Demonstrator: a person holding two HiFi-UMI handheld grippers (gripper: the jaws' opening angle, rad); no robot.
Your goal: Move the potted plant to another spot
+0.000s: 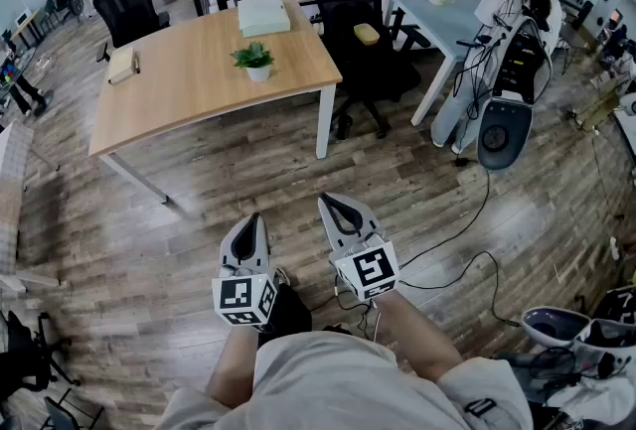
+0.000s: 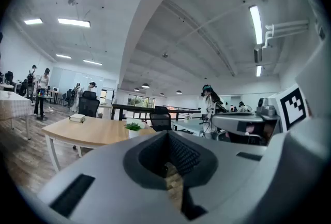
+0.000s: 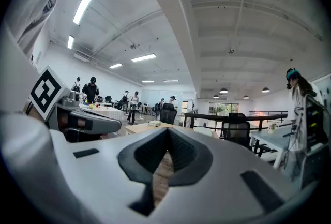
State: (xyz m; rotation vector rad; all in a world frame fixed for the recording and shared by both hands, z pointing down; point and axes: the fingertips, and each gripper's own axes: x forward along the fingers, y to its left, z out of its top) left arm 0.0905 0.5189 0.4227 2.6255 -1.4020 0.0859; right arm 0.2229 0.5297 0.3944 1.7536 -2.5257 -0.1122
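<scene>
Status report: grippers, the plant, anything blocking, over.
Left gripper and right gripper shut, empty, over the floor. Potted plant upright on the wooden table, untouched, well ahead. Black office chair beside the table's right end, not in the way.

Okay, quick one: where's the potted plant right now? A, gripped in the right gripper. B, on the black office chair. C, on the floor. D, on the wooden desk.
D: the potted plant stands upright on the wooden desk, nearer the person than the white box on that same desk.
</scene>
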